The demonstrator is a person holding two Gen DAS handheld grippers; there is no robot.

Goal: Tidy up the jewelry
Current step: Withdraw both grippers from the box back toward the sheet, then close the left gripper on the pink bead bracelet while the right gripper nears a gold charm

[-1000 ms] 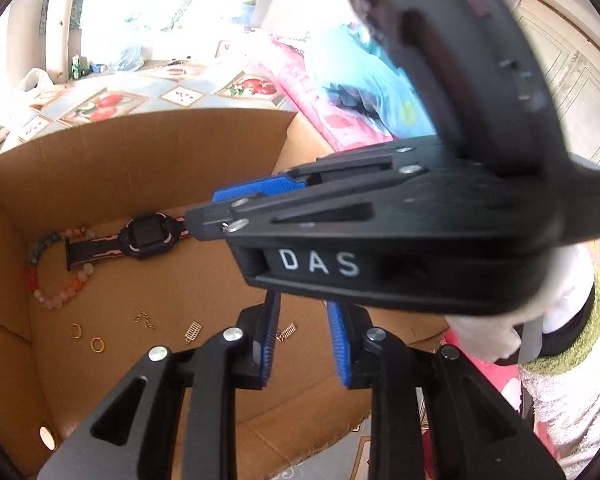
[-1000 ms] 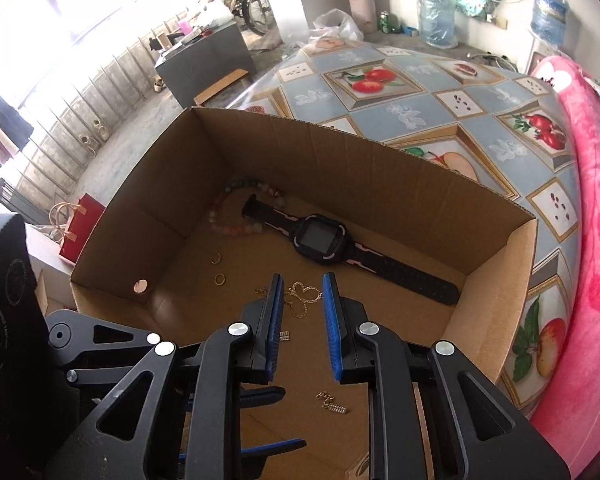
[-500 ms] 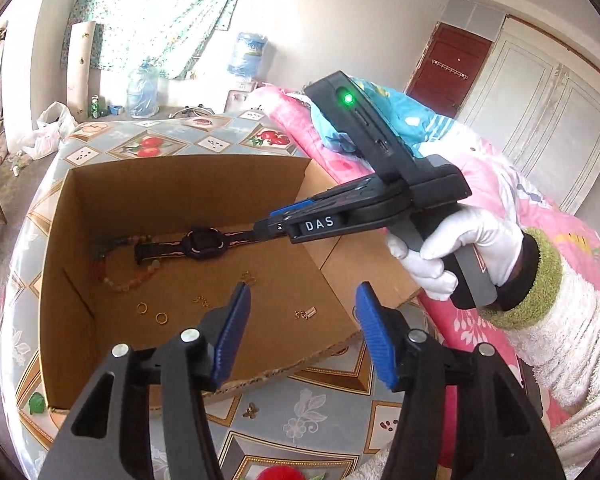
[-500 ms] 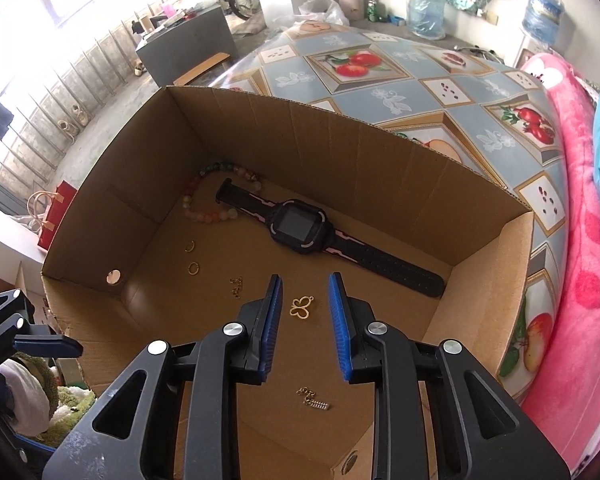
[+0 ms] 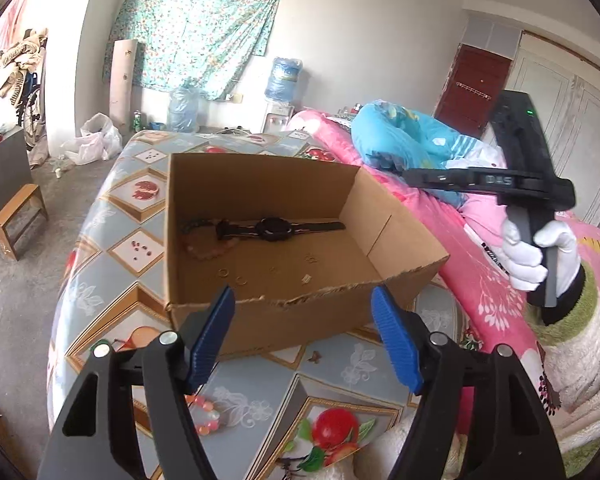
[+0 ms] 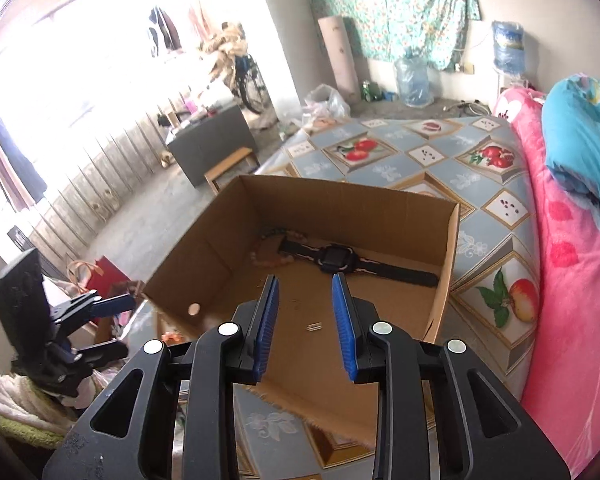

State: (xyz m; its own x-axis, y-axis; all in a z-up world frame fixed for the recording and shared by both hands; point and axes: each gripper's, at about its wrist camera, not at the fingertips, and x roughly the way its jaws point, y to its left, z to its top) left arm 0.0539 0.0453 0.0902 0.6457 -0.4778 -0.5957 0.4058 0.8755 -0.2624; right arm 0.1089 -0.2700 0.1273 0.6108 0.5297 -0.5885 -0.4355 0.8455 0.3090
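An open cardboard box [image 5: 260, 312] [image 6: 444, 264] stands on the fruit-patterned table. In it lie a black watch [image 5: 274, 228] [image 6: 336, 258], a bead bracelet [image 5: 208, 250] [image 6: 272, 258], small gold rings [image 5: 240, 280] and small earrings [image 5: 307, 278] [image 6: 314, 326]. My left gripper [image 5: 304, 336] is wide open and empty, held back in front of the box's near wall. My right gripper [image 6: 305, 324] is open and empty above the box's near edge; it also shows in the left wrist view [image 5: 416, 178], raised to the right of the box.
A pink bead bracelet [image 5: 204, 412] and a small brown piece [image 5: 313, 357] lie on the table [image 5: 112, 240] in front of the box. A pink blanket [image 6: 572, 280] and blue bundle [image 5: 412, 148] lie right of the table. A wooden stool [image 5: 18, 220] stands on the floor at left.
Both grippers have pulled up and back out of the box. The left gripper has opened wide; the right has opened wider. A small gold charm stayed in the box.
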